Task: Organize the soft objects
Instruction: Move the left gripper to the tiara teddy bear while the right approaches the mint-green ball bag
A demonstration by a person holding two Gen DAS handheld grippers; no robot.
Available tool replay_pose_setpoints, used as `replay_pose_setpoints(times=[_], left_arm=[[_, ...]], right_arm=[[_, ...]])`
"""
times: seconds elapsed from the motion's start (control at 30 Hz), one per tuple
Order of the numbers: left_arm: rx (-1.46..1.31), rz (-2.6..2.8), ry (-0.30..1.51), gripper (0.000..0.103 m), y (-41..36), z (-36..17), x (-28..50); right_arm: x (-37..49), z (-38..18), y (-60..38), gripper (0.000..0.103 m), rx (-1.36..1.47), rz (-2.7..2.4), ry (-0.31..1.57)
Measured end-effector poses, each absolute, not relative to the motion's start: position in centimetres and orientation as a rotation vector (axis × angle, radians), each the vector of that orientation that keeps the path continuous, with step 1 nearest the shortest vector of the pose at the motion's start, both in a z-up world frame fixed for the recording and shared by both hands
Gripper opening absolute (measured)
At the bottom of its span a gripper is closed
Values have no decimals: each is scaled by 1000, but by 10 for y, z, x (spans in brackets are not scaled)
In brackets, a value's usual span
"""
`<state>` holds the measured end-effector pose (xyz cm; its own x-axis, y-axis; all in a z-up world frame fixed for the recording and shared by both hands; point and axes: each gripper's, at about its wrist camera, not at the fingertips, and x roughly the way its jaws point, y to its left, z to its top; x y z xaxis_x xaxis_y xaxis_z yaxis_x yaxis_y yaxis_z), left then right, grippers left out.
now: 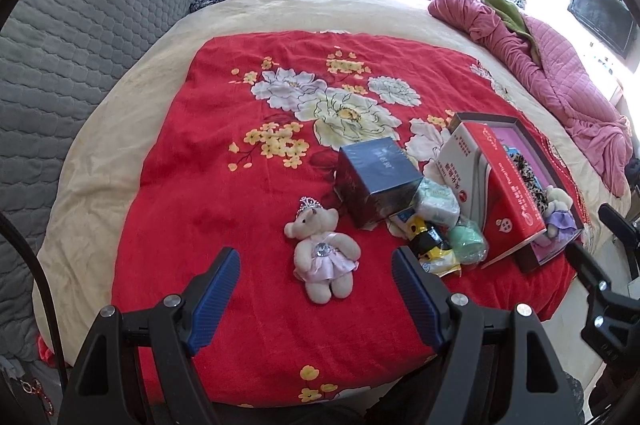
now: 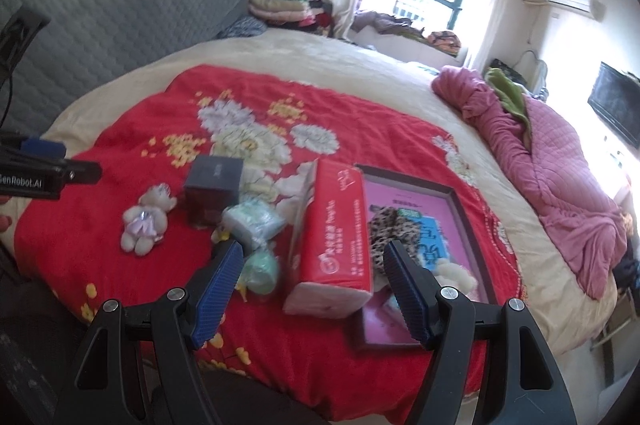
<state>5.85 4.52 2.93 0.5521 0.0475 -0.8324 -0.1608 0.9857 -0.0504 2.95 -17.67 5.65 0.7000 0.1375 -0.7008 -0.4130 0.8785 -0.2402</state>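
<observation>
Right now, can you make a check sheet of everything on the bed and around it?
Surface: red flowered blanket over a beige bed cover.
Job's things: teddy bear lying alone; tray holding a leopard-print piece and another small bear.
Clutter: dark box, red tissue pack, small wrapped packs.
Tools: left tool open, empty; right tool open, empty.
Cables: black cable at the left edge.
Surroundings: pink quilt, folded blankets, window.

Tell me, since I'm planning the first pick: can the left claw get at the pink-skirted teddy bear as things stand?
Probably yes. The left claw is open and empty, with the teddy bear lying alone on the red blanket just ahead, clear of the dark box.
</observation>
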Motion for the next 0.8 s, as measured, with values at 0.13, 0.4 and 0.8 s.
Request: replay_pose_setpoints(times=[0.13,0.4,0.8], left_arm=[[-133,113,995,77,47,21,61],[-140,103,1048,77,48,-1,66],[-164,98,1112,77,49,-29,73]], right_arm=[[31,41,-165,74,-456,340,761],[35,20,-153,74,-530,365,801],[41,-2,-147,74,-570,375,849]])
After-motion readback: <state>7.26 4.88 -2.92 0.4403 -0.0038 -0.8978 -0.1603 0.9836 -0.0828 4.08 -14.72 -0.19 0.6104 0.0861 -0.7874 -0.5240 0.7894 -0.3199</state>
